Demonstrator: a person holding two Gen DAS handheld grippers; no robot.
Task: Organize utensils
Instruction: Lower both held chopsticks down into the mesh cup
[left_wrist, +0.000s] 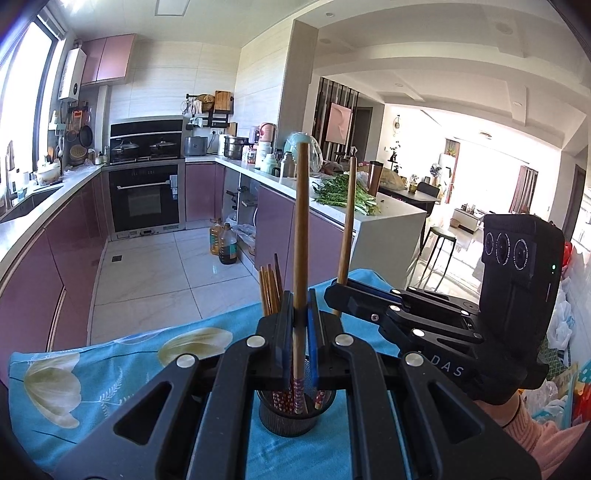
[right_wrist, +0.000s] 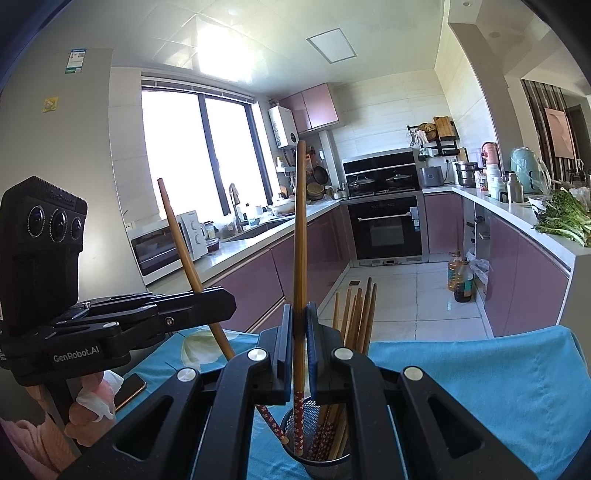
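- Left wrist view: the left gripper (left_wrist: 303, 317) is clamped on one chopstick (left_wrist: 301, 221), held near upright, its patterned tip already inside the black mesh holder (left_wrist: 291, 417) on the blue floral cloth (left_wrist: 92, 369). The right gripper (left_wrist: 341, 291) pinches a second chopstick (left_wrist: 349, 221) just beside the holder.
- Right wrist view: the right gripper (right_wrist: 299, 325) is shut on its chopstick (right_wrist: 299, 240), tip inside the holder (right_wrist: 317, 461) among the bundle of chopsticks (right_wrist: 356, 314) already stored. The left gripper (right_wrist: 221, 302) grips its tilted stick (right_wrist: 184, 251), tip near the rim (inside or outside, I cannot tell here).
- Doing it well: I would lower each stick straight, keep the tips clear of the rim, and release one at a time.
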